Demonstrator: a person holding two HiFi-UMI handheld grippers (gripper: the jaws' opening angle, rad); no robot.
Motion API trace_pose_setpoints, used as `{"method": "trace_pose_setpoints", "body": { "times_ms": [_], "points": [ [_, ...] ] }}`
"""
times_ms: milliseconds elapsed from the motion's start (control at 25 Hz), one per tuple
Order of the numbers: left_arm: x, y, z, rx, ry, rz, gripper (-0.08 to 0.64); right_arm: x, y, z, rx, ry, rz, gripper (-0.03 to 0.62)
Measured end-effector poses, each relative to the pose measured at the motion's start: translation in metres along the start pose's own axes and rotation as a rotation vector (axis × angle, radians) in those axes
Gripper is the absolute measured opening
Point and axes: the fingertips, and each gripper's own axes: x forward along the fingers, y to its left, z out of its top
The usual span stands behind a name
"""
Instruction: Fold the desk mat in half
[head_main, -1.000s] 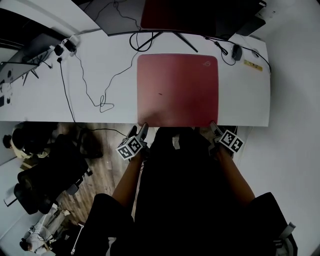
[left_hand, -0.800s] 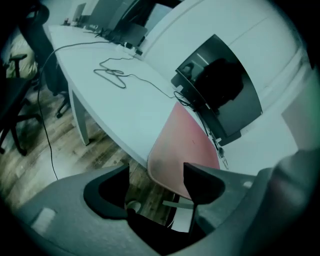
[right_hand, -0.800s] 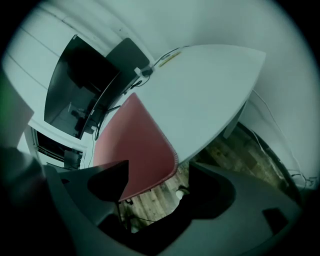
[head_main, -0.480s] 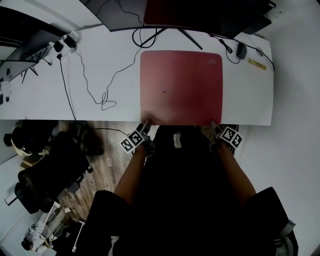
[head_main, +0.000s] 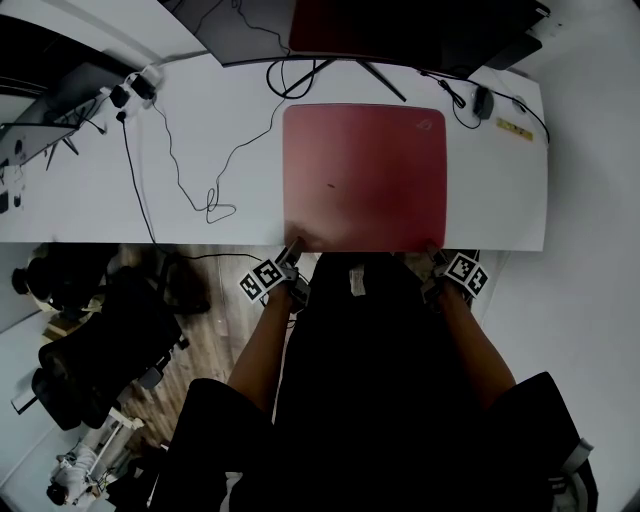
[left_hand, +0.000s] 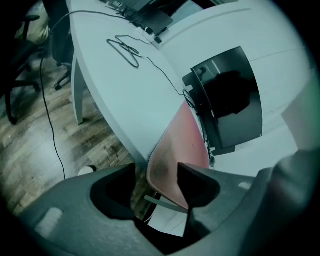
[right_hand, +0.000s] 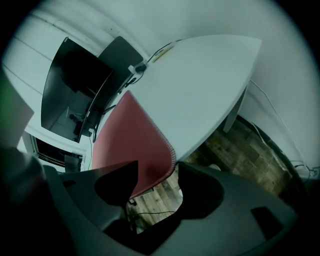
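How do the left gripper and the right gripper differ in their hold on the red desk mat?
The left gripper straddles the desk mat's near left corner, the right gripper its near right corner. The left gripper's view shows the mat nearer its right-hand jaw; the right gripper's, nearer its left-hand jaw. Both have just been closing, corner between jaws, not yet pinched.
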Motion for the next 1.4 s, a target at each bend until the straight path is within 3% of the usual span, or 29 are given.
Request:
{"method": "trace_pose_setpoints", "body": {
  "times_ms": [80, 160, 480, 1000, 1400],
  "points": [
    [-0.001, 0.002, 0.0, -0.008, 0.001, 0.007, 0.158, 0.001, -0.002, -0.001, 0.003, 0.004, -0.013, 0.232],
    [-0.002, 0.003, 0.0, -0.018, -0.004, 0.011, 0.151, 0.0, -0.004, -0.003, -0.008, 0.019, -0.03, 0.159],
    [-0.013, 0.0, 0.0, -0.036, -0.011, -0.018, 0.064, -0.012, -0.003, -0.004, -0.006, 0.031, -0.027, 0.028],
    [-0.029, -0.024, 0.002, -0.021, -0.018, -0.101, 0.032, -0.029, 0.012, 0.001, 0.034, -0.006, 0.079, 0.015],
    [-0.036, -0.052, 0.018, -0.065, -0.019, -0.196, 0.031, -0.044, 0.035, 0.016, 0.08, -0.091, 0.158, 0.014]
  ]
}}
